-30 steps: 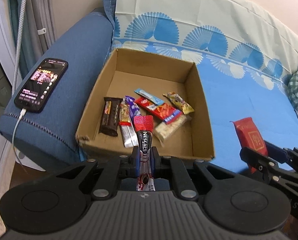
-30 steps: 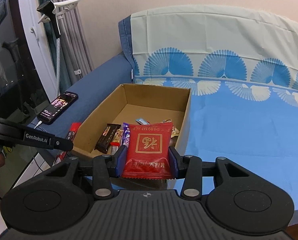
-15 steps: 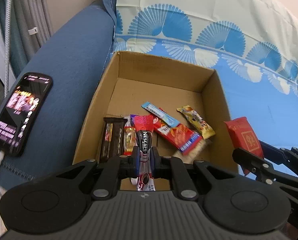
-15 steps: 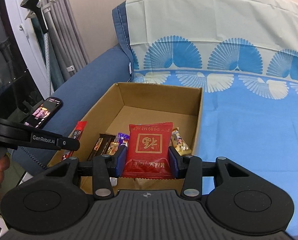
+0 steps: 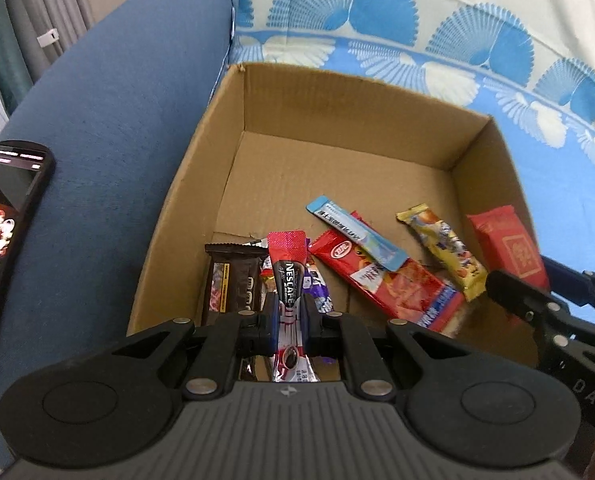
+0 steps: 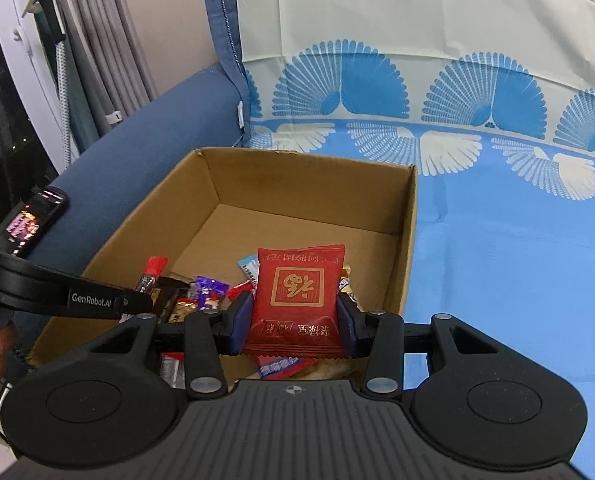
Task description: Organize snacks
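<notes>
We hold the coffee stick (image 5: pixel 288 280) clamped in the left gripper (image 5: pixel 288 316) and the red packet (image 6: pixel 295 300) clamped in the right gripper (image 6: pixel 294 320), both over the cardboard box (image 6: pixel 411 240) near end, positioned for release among the snacks.

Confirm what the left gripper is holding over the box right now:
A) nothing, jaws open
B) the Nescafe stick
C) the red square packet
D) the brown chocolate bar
B: in the left wrist view the left gripper is shut on the Nescafe stick above the cardboard box; the red square packet sits in the right gripper.
</notes>
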A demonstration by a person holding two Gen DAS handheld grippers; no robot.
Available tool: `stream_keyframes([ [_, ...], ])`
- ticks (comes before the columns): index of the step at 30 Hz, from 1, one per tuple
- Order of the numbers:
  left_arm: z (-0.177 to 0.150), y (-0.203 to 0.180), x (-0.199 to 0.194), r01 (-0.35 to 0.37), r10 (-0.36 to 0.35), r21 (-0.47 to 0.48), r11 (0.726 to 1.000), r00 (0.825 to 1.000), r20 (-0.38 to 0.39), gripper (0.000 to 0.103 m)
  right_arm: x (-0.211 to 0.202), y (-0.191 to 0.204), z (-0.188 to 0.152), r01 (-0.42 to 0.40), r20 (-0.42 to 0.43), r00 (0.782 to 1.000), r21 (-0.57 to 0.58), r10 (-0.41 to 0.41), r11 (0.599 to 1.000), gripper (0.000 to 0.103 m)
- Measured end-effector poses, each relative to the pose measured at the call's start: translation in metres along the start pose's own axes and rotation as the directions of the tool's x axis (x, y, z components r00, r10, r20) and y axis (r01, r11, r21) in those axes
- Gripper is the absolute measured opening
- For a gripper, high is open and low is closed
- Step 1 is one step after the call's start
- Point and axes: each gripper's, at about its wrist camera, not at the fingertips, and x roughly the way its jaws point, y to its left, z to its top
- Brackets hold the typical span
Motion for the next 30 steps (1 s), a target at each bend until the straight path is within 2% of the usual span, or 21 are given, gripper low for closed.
stream_keyframes([
  [2,0.003,0.0,0.008,0.002,-0.002,0.007,1.0,1.0,-0.014,0.017,0.007,-0.001,0.002,0.001,0.0,1.0,-0.005,-0.001,1.0,0.049],
  [3,0.004,0.0,0.011,-0.001,0.001,0.007,1.0,1.0,-0.022,0.029,0.009,-0.001,0.003,-0.001,0.006,1.0,-0.012,0.001,1.0,0.051],
  [4,0.005,0.001,0.013,-0.003,0.003,0.003,1.0,1.0,-0.028,0.043,0.01,-0.002,0.005,0.001,0.017,1.0,-0.02,-0.001,1.0,0.062],
  [5,0.006,0.003,0.013,-0.006,0.006,-0.006,1.0,1.0,-0.025,0.077,0.01,-0.002,0.007,0.006,0.03,1.0,-0.029,-0.005,1.0,0.071],
  [6,0.006,0.004,0.01,-0.014,0.014,-0.017,1.0,1.0,-0.01,0.103,0.008,-0.003,0.01,0.014,0.047,0.999,-0.038,-0.013,0.999,0.084],
  [8,0.002,0.004,-0.002,-0.048,0.049,-0.033,0.998,0.997,0.057,0.103,0.004,-0.004,0.014,0.037,0.074,0.997,-0.059,-0.033,0.998,0.089],
  [9,0.0,0.003,-0.006,-0.064,0.066,-0.022,0.998,0.996,0.062,0.103,0.002,-0.004,0.014,0.051,0.077,0.996,-0.07,-0.046,0.996,0.091],
  [13,-0.013,-0.001,-0.018,-0.091,0.091,0.02,0.996,0.996,0.019,0.103,-0.013,-0.003,0.003,0.055,0.035,0.998,-0.051,-0.053,0.997,0.095],
  [19,-0.055,-0.006,-0.061,-0.087,0.086,0.02,0.996,0.996,0.024,0.103,-0.06,0.017,-0.033,0.028,-0.009,1.0,0.015,-0.028,1.0,0.097],
  [24,-0.096,-0.009,-0.101,-0.084,0.084,-0.005,0.996,0.995,0.055,0.103,-0.105,0.036,-0.058,0.043,0.022,0.999,0.032,-0.044,0.999,0.099],
  [30,-0.137,-0.016,-0.133,-0.145,0.143,0.007,0.989,0.983,0.119,0.103,-0.145,0.047,-0.084,0.08,0.079,0.994,0.017,-0.081,0.997,0.1],
])
